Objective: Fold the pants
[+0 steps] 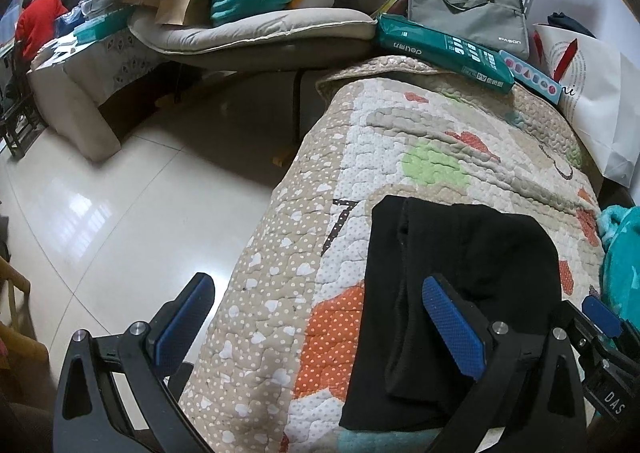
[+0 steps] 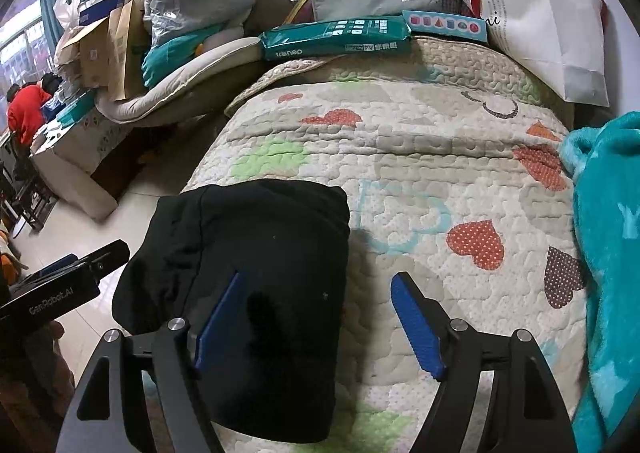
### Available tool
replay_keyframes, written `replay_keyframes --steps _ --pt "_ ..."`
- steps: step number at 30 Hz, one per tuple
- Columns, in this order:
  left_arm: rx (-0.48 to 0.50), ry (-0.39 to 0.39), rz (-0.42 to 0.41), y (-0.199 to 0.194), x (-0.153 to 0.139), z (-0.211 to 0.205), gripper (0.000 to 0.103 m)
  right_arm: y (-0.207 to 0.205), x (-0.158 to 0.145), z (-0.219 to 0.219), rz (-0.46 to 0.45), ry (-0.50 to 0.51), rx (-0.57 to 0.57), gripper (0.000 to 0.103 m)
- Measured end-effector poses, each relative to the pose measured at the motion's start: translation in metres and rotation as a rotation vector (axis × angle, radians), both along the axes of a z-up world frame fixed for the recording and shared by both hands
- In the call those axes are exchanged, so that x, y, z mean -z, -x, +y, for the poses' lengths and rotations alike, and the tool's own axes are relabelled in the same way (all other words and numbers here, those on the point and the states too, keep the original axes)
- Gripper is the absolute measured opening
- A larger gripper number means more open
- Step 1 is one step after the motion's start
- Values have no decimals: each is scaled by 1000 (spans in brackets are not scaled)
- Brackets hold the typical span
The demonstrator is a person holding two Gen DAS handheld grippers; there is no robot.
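Now, from the left wrist view, the left gripper (image 1: 318,317) sits with its two blue-padded fingers spread wide apart, holding nothing; one finger hangs out over the tiled floor (image 1: 120,193) off the edge, the other sits over the black pants (image 1: 472,253). Those pants lie on the patterned quilt (image 1: 420,141) as a compact dark bundle, already doubled over by the look of it, with its long axis running away from the camera. The bundle is ahead and to the right of the gripper's centre line. Over to the right wrist view: the right gripper (image 2: 320,317) is likewise parted and empty, its left finger over the pants (image 2: 256,245), its right finger over bare quilt (image 2: 440,141). Here the bundle lies ahead and to the left, its right-hand edge falling between the two fingers. The left gripper's body (image 2: 68,285) shows just beyond the bundle's far side. So the pants sit between the two tools, and the right one looks better centred over cloth. My read: the fold looks close to finished, and any last tuck or smoothing turns on both closing inward toward that bundle. A teal fleece blanket (image 2: 608,237) crowds the right side, something to steer clear of.
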State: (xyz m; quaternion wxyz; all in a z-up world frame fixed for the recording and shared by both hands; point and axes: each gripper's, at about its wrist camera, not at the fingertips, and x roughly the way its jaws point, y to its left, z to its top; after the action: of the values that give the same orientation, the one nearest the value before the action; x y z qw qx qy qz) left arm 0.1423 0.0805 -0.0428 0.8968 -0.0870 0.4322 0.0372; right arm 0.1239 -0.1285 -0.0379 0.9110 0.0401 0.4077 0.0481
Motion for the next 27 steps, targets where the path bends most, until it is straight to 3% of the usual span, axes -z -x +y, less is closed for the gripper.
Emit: replay_keyframes --steps 27 --pt "11 12 10 -1 3 0 103 -2 7 0 9 -1 6 85"
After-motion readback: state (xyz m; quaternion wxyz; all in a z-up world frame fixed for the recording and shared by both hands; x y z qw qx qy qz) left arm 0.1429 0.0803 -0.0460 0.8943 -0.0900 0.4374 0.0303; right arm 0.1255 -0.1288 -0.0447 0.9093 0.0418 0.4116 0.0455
